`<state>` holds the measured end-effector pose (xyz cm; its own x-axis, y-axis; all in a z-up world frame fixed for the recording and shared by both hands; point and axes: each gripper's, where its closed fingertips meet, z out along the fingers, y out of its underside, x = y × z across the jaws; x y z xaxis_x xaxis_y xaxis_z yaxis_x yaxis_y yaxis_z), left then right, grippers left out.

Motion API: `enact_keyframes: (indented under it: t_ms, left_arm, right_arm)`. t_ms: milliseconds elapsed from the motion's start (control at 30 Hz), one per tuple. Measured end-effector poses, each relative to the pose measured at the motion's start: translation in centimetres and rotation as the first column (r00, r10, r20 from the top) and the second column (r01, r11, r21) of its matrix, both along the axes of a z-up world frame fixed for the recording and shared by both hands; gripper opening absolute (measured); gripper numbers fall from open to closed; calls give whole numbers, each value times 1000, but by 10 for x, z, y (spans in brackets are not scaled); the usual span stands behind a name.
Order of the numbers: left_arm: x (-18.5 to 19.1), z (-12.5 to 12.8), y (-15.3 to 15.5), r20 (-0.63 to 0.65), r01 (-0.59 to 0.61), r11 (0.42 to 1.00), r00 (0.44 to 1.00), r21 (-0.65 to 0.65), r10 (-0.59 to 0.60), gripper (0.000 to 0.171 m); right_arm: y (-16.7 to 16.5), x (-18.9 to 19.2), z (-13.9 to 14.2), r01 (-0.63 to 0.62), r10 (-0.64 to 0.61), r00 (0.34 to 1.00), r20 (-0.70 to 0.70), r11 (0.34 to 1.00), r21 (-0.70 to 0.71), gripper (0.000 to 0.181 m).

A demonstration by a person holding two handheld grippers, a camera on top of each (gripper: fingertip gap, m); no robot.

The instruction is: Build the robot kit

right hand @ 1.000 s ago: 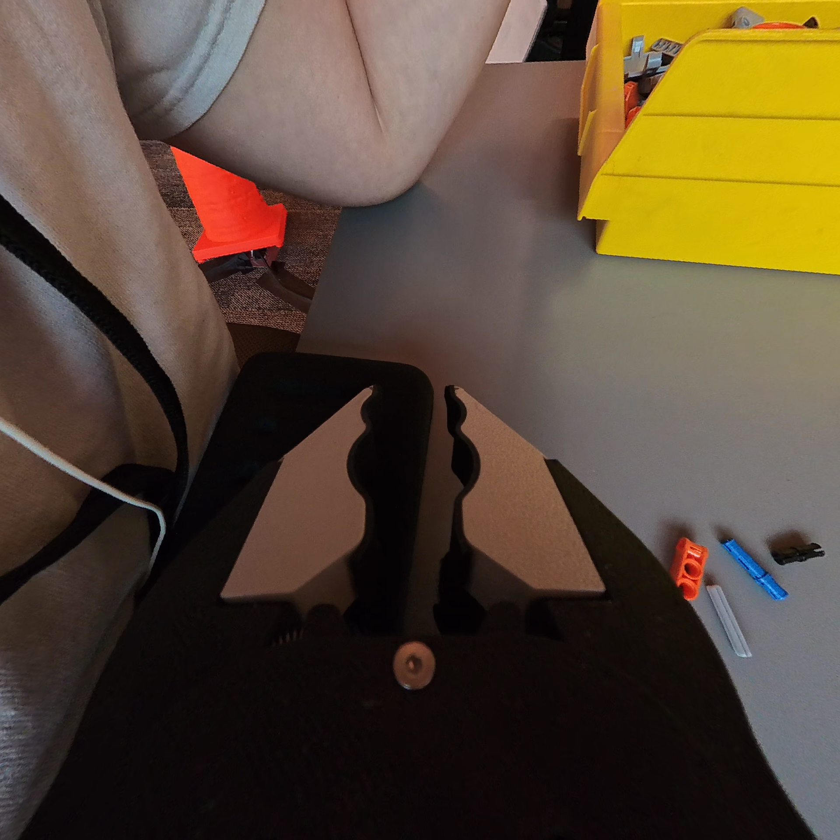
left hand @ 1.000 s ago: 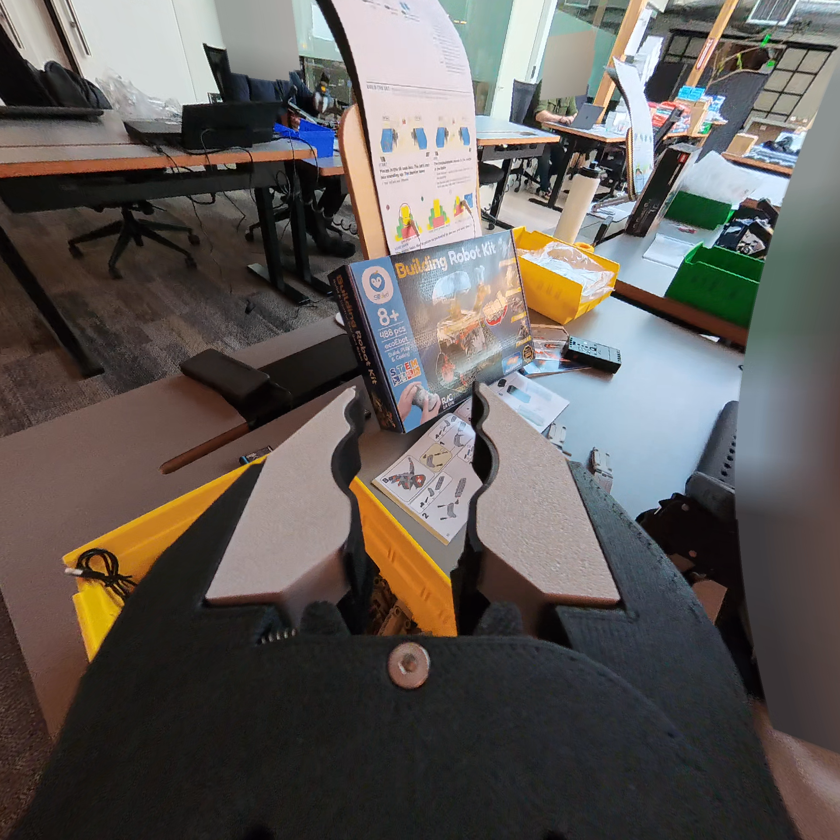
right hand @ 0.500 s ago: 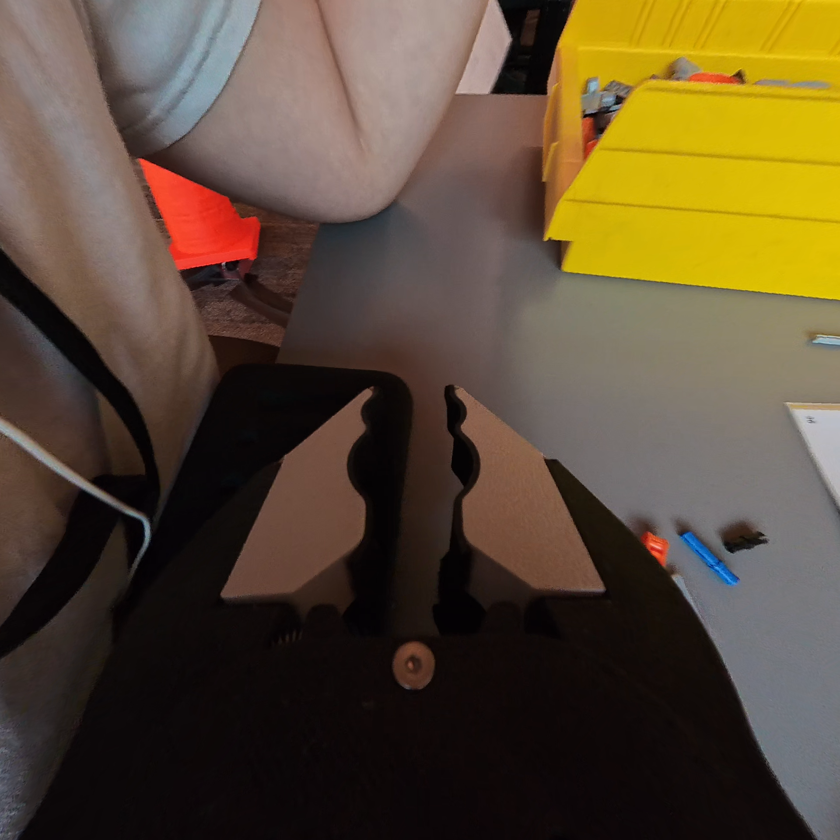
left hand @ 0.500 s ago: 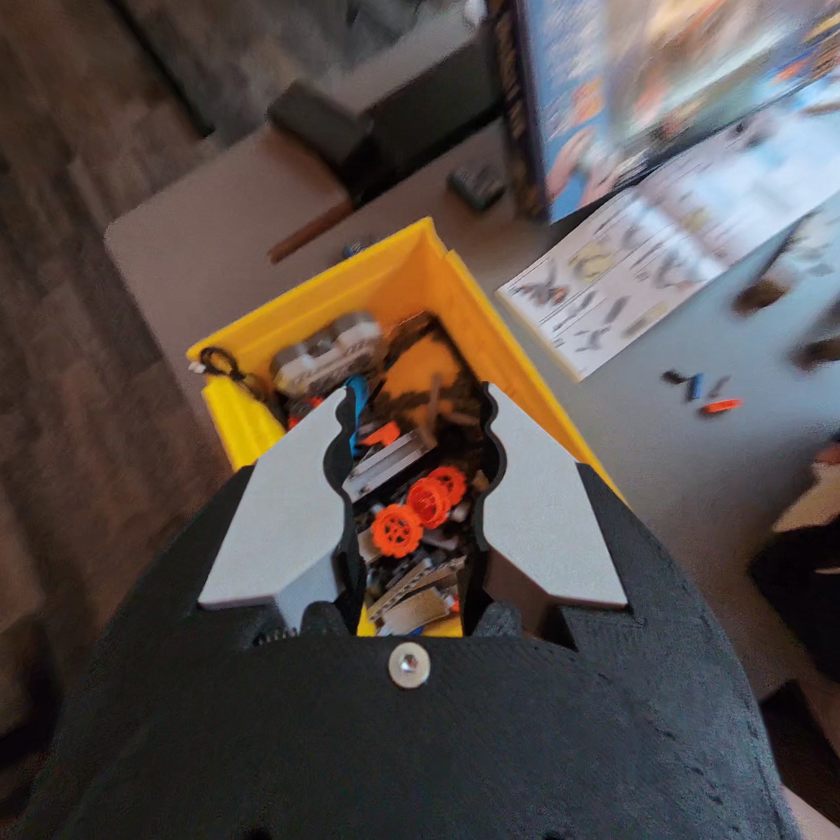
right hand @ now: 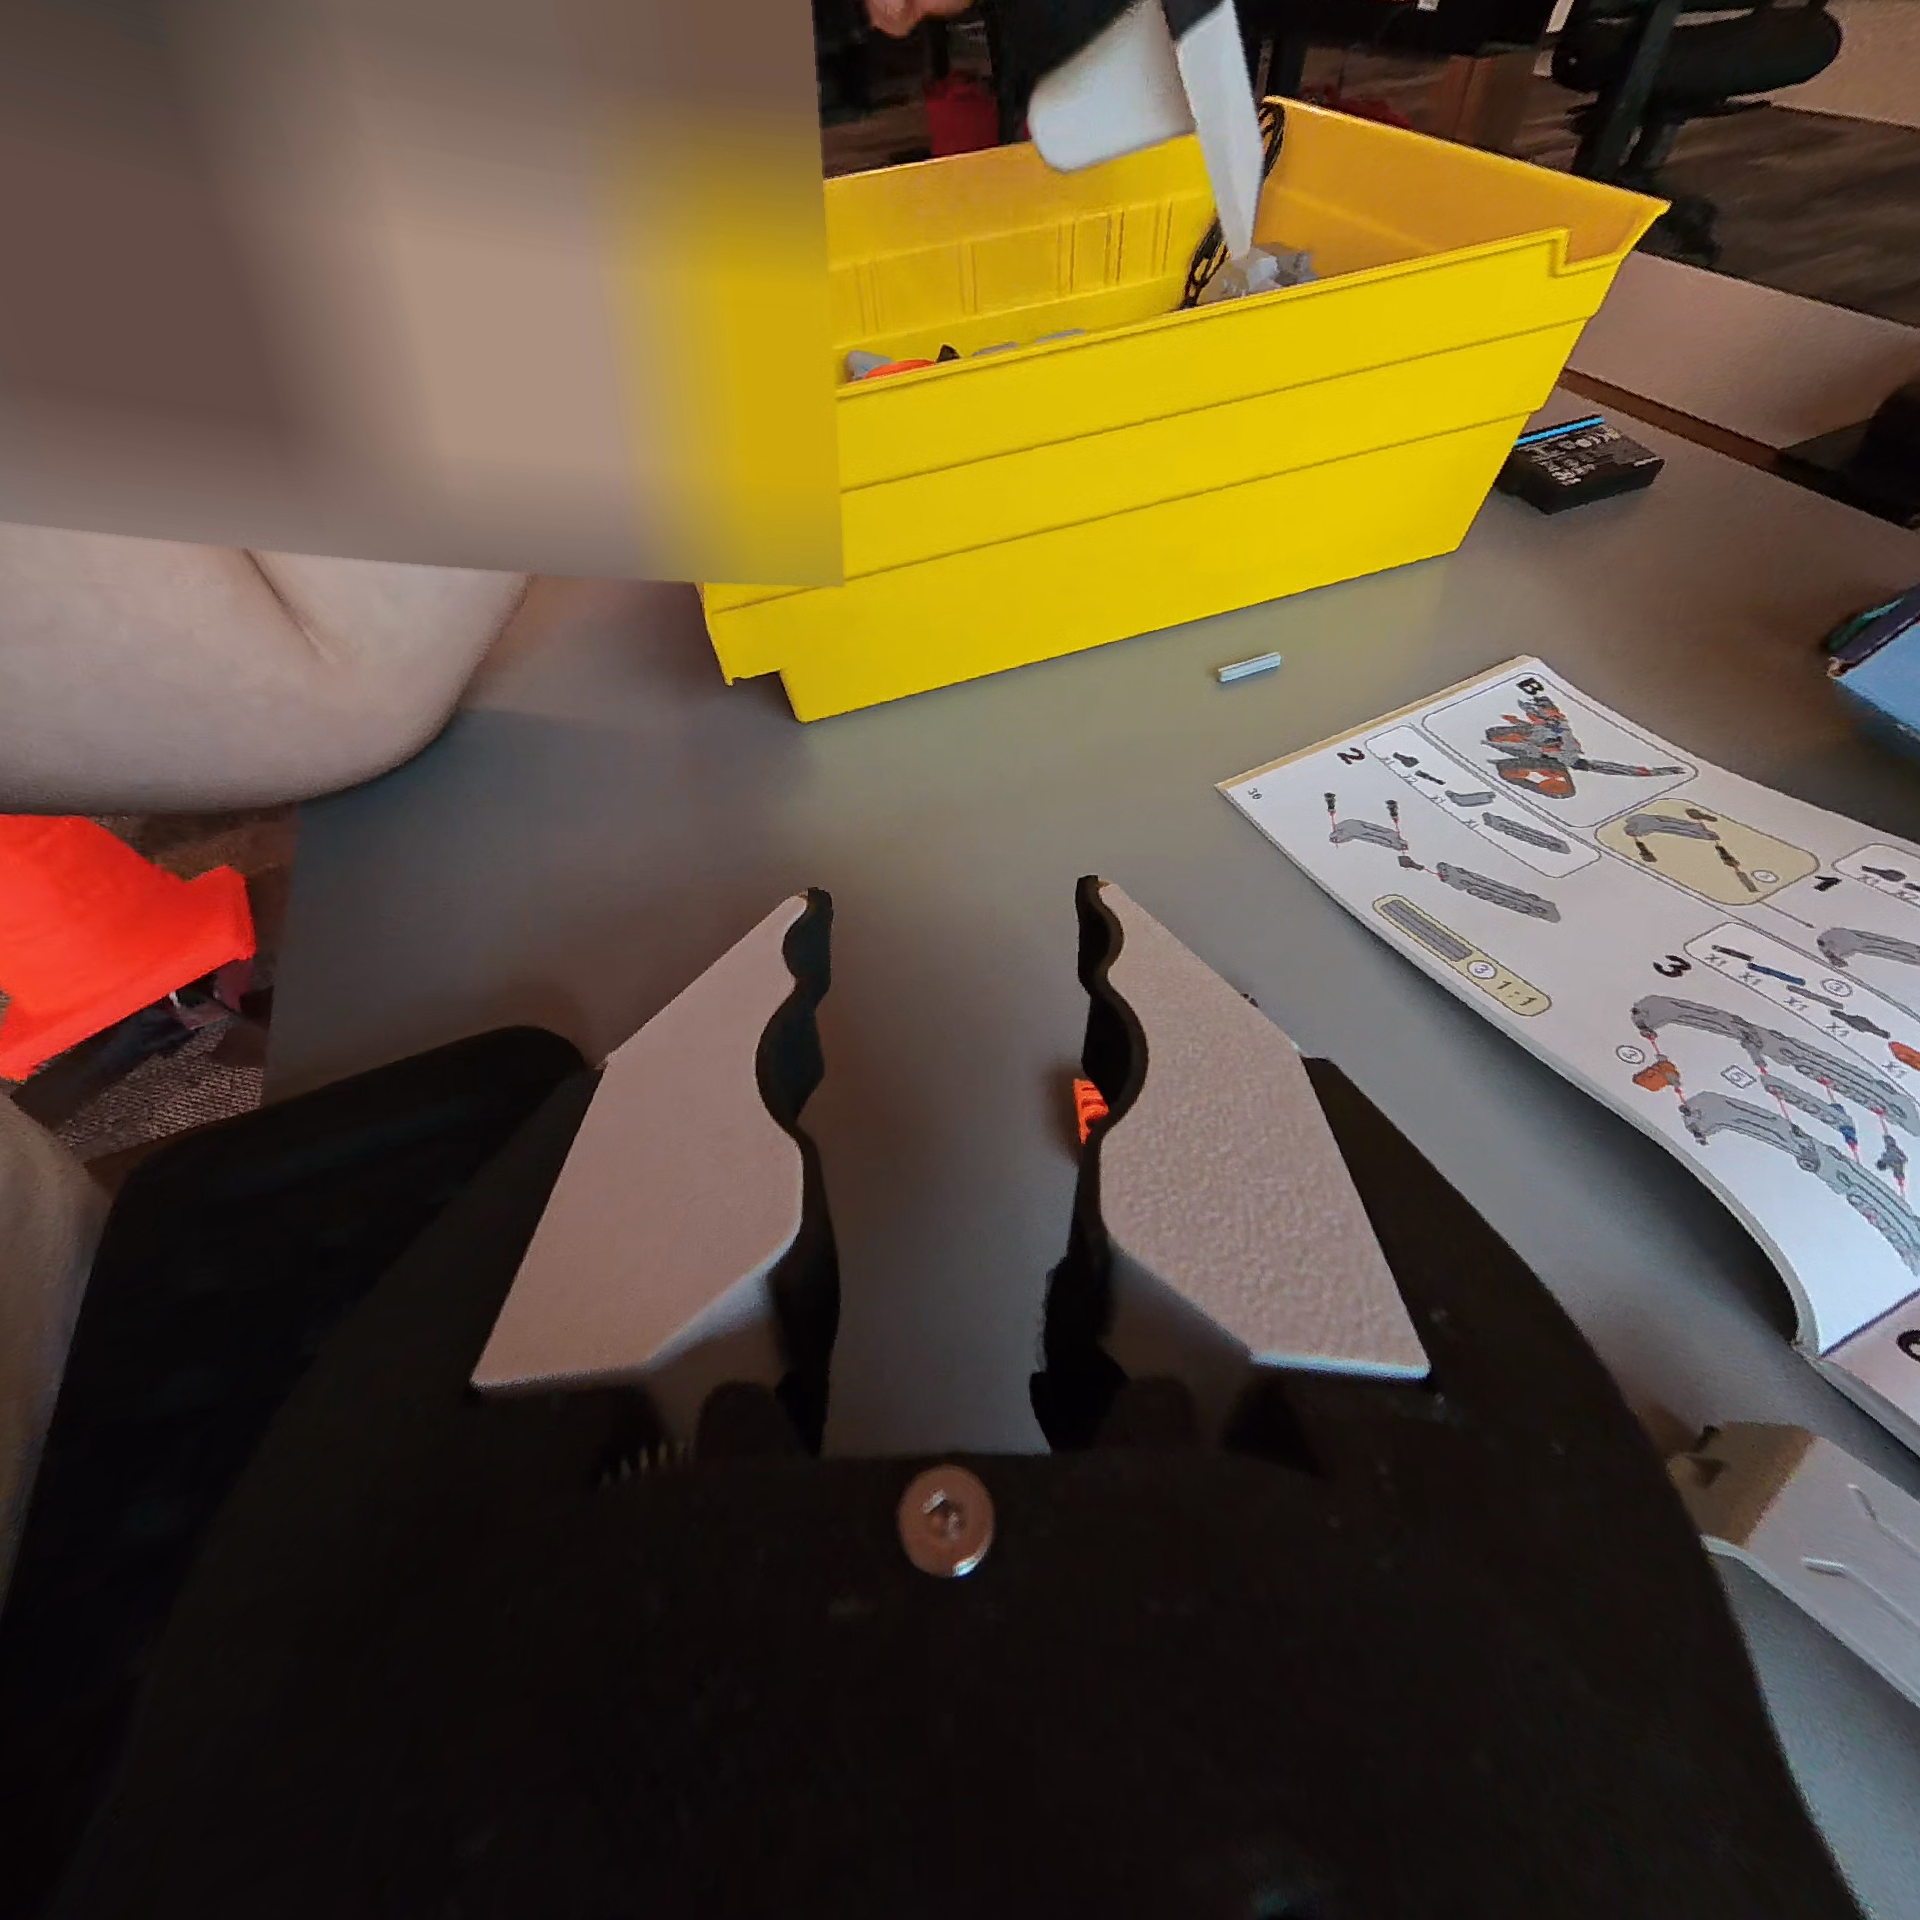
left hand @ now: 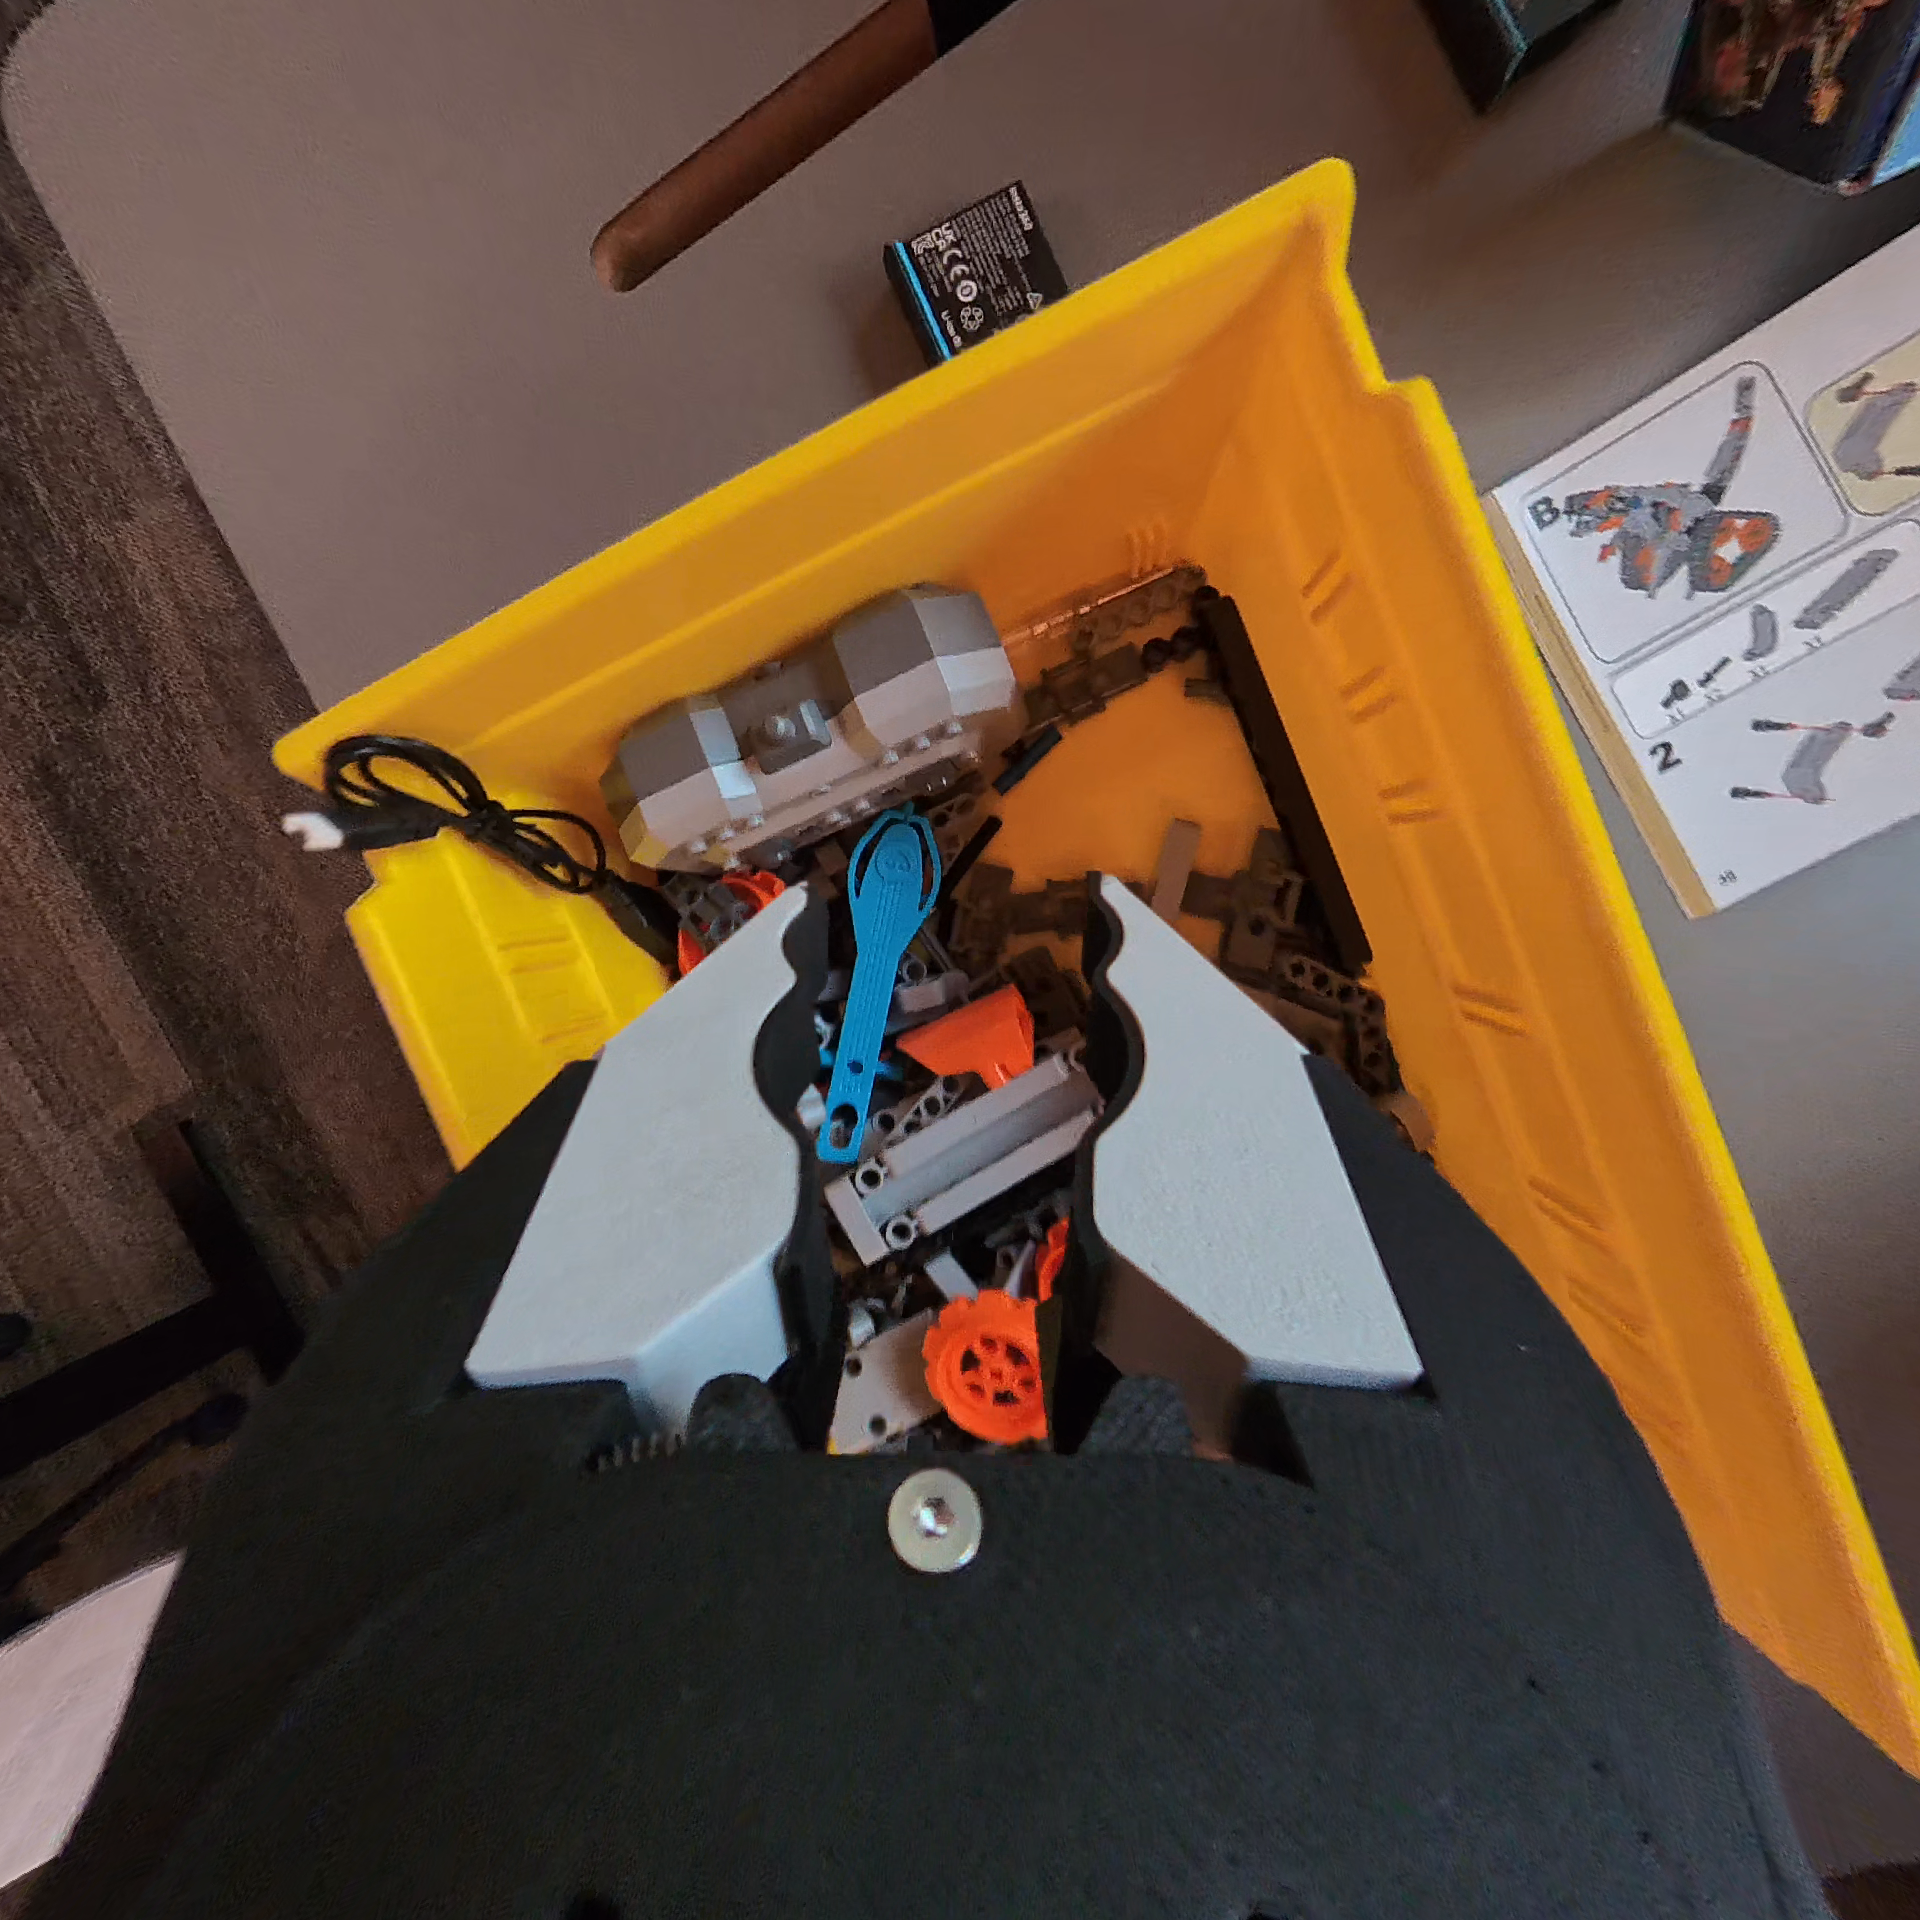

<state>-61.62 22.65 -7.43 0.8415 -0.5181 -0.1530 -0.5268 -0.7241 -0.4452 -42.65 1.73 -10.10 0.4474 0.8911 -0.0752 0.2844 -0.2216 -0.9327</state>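
Your left gripper (left hand: 951,899) hangs over one yellow bin (left hand: 1455,790), fingers spread apart and gripping nothing; beneath them lie a heap of grey and black building pieces, one blue flat tool (left hand: 873,987) running between the fingertips, one orange wedge piece (left hand: 971,1039), one orange toothed wheel (left hand: 982,1371) near the finger roots, and one large grey two-lobed block (left hand: 821,717) toward the bin's far wall; one black cable (left hand: 457,821) drapes over the far left corner of the rim. Beyond the far wall one small black box (left hand: 977,270) lies on the grey table (left hand: 416,312), just beside the bin; one open instruction booklet (left hand: 1745,665) lies to the right, near the bin's long side.

Your right gripper (right hand: 951,899) hovers low over bare table (right hand: 935,810), released and wide apart, holding nothing; one small orange piece (right hand: 1086,1107) peeks out at the inner edge of the right finger, whether touching it you cannot tell. Ahead, between the fingertips and the bin (right hand: 1195,499), the table is open; one short grey piece (right hand: 1247,667) lies just before the bin's near wall; the booklet (right hand: 1610,935) lies to the right; the table's edge runs down the left, with an orange object (right hand: 104,925) on the floor below.
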Motion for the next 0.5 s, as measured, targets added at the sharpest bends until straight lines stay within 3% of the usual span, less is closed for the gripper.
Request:
enact_keyframes:
  t_ms: [200, 400, 500]
  left_arm:
    - [14, -13, 23, 60, 14, 1000, 998, 25, -16, 41]
    - [27, -15, 34, 25, 77, 993, 997, 93, -79, 35]
    - [24, -18, 43, 0, 88, 987, 996, 135, -89, 42]
  right_arm:
    - [-7, -6, -5, -42, 42, 999, 16, 999, -6, 46]
    - [-12, -11, -13, -77, 78, 997, 29, 996, -33, 46]
    - [-13, -12, -14, -84, 85, 996, 36, 996, -30, 46]
